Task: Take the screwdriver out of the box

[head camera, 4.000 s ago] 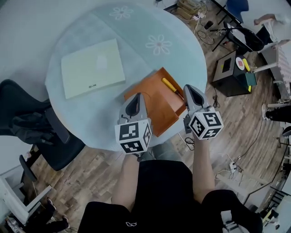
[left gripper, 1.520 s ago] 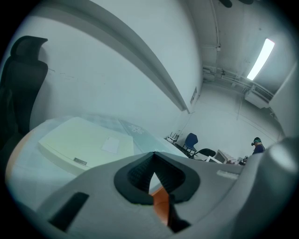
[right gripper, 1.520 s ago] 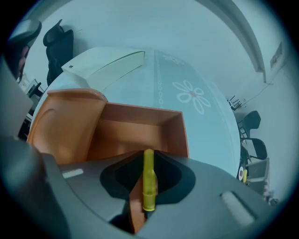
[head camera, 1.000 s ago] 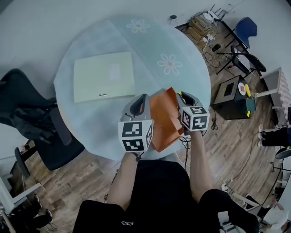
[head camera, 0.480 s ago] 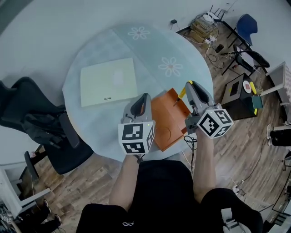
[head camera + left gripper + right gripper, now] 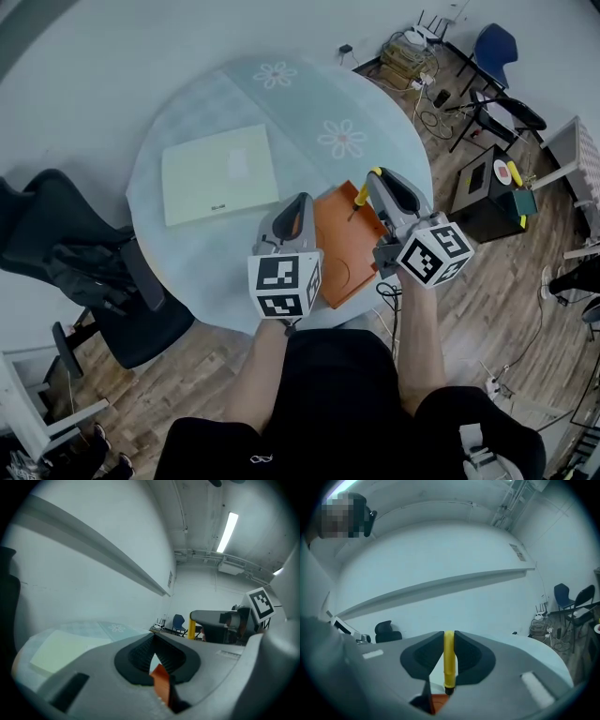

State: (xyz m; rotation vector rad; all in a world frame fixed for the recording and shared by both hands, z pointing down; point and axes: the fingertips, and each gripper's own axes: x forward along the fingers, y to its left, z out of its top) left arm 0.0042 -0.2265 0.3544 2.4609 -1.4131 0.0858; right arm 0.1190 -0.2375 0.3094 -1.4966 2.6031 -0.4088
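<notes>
In the head view the orange box (image 6: pixel 345 246) lies open at the near right edge of the round table (image 6: pixel 187 103). My left gripper (image 6: pixel 298 202) stands at the box's left side and is shut on an orange edge of the box (image 6: pixel 161 682). My right gripper (image 6: pixel 375 176) hangs above the box's far right corner, shut on the screwdriver (image 6: pixel 362 193). The screwdriver's yellow handle (image 6: pixel 448 660) stands upright between the right gripper's (image 6: pixel 449 633) jaws, its dark shaft pointing down over the box (image 6: pixel 437 703). The left gripper view (image 6: pixel 153 641) also shows that yellow handle (image 6: pixel 192 626).
A pale green flat case (image 6: pixel 220 174) lies on the table's left half. A black office chair (image 6: pixel 80 258) stands left of the table. On the wooden floor to the right are a black crate (image 6: pixel 487 192), a blue chair (image 6: pixel 494 43) and cables (image 6: pixel 412 47).
The screwdriver lay in the box 4 s ago. My right gripper went down into the box, closed on it and has risen with it clear of the box. The left gripper stayed.
</notes>
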